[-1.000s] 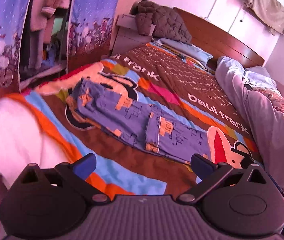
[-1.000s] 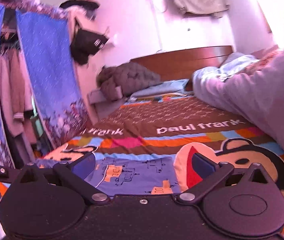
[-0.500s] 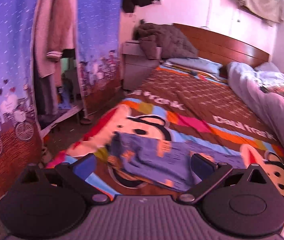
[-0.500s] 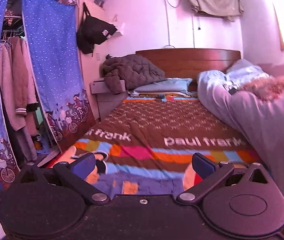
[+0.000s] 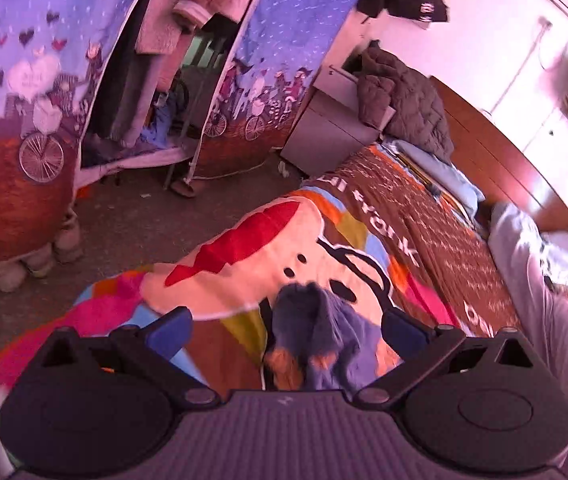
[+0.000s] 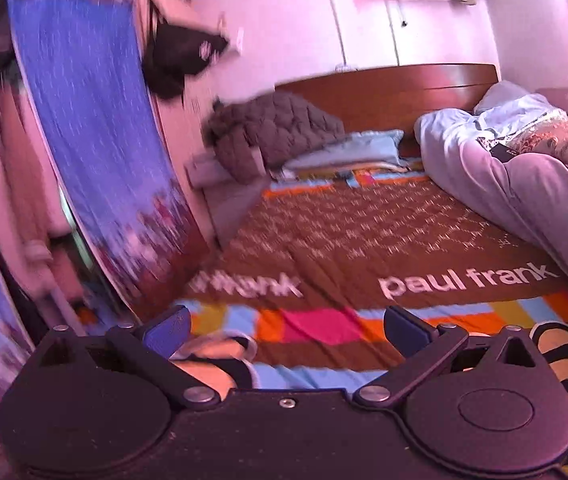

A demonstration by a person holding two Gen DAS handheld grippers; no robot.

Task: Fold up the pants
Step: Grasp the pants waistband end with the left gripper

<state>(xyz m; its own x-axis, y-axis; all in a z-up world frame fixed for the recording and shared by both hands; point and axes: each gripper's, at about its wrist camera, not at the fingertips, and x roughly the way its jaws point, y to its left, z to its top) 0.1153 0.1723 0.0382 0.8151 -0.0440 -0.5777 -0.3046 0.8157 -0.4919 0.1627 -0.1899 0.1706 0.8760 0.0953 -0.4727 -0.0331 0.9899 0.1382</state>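
Showing pants (image 5: 324, 332) only leftward, both tongs, left (image 5: 286, 326) and right (image 6: 286, 326), gape spread.

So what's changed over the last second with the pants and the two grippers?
The left gripper swung from a high view of the spread pants down close to one end of them; the right gripper tilted up off them toward the blanket. Both stayed open, holding nothing. The pants stayed on the bed.
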